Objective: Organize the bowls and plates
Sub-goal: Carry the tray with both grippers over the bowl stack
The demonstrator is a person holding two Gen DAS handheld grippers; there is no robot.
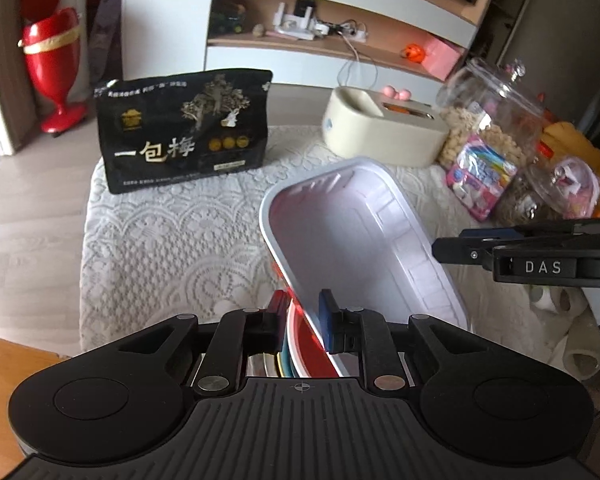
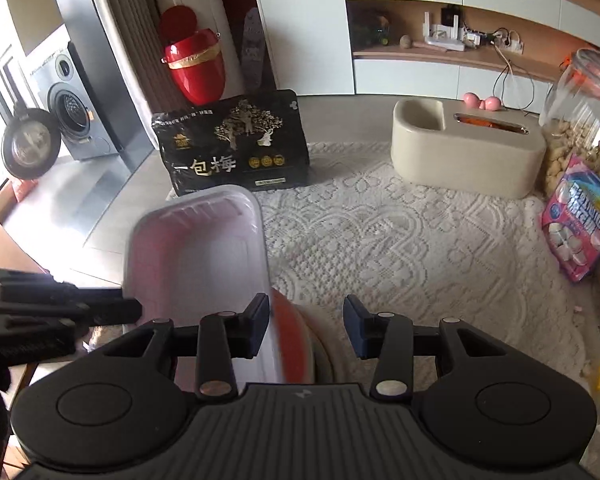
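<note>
Left wrist view: left gripper (image 1: pixel 303 322) clamps the white plastic tray (image 1: pixel 356 236) with stacked dishes; light, flexible, slippery, best gripped at its rim. Right gripper (image 2: pixel 306 326) gapes empty.

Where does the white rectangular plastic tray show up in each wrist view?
Left wrist view: white plastic tray is centre right, tilted, its near edge between the left tongs.
Right wrist view: the tray is centre left, beside the right tongs.
Shared landmark: the black snack bag stands behind the tray on the lace tablecloth.
</note>
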